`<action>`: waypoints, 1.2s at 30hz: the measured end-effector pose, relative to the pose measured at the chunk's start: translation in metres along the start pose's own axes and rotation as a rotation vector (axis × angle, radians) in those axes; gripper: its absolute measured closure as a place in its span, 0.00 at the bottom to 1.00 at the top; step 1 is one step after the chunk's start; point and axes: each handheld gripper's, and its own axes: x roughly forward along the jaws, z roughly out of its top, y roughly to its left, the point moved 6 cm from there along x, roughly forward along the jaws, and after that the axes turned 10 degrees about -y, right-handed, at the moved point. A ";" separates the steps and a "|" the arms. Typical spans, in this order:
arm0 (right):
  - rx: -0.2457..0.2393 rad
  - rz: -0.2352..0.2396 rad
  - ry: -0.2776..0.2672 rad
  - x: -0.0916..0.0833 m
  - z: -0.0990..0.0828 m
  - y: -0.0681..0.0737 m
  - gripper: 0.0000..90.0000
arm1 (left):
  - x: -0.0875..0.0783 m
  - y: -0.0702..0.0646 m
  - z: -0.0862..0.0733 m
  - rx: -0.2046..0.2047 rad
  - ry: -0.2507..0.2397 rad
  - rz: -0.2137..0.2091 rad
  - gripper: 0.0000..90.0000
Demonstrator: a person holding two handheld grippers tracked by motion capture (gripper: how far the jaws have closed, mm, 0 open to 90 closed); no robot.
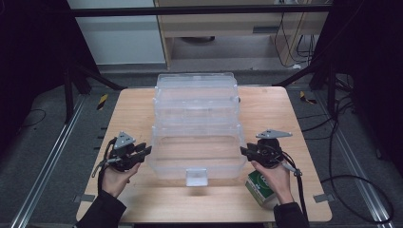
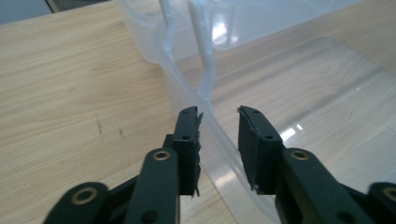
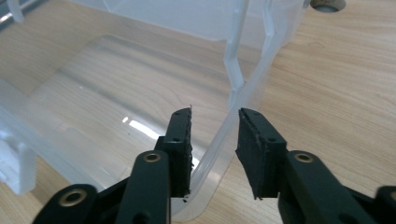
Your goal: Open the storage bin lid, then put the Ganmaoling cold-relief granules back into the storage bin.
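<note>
A green-and-white carton (image 1: 260, 186) lies nearest, under the right hand's wrist. The left gripper (image 2: 218, 122) and right gripper (image 3: 215, 122) each straddle a side rim of the clear plastic box (image 1: 196, 154), jaws narrowly apart, pads not pressing. Beyond, its lid (image 1: 196, 95) lies open on the wooden table (image 1: 271, 111).

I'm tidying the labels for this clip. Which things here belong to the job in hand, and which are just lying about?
In the job:
- clear plastic bin, its side rims between the jaws
- left gripper, open astride the left rim
- right gripper, open astride the right rim

Lying about:
- green and white carton by the right hand
- bin lid behind
</note>
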 end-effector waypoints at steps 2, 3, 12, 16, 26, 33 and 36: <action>-0.008 -0.004 -0.015 -0.005 0.003 0.001 0.67 | -0.005 0.004 0.002 -0.014 -0.024 -0.002 0.70; -0.011 -0.005 -0.023 -0.007 0.005 0.000 0.64 | -0.006 0.005 0.003 -0.014 -0.027 0.004 0.68; -0.023 -0.018 -0.019 -0.030 0.013 -0.005 0.43 | -0.017 0.031 0.006 -0.023 -0.097 0.094 0.48; -0.048 -0.074 0.046 -0.036 0.010 -0.013 0.34 | -0.015 0.042 0.001 -0.041 -0.079 0.122 0.47; -0.079 -0.120 0.173 -0.056 0.008 -0.020 0.23 | -0.014 0.062 -0.008 -0.093 -0.068 0.159 0.42; -0.095 -0.106 0.251 -0.065 0.005 -0.012 0.20 | -0.012 0.067 -0.013 -0.105 -0.057 0.166 0.38; -0.099 -0.104 0.279 -0.068 0.004 -0.011 0.19 | -0.010 0.067 -0.015 -0.105 -0.054 0.167 0.37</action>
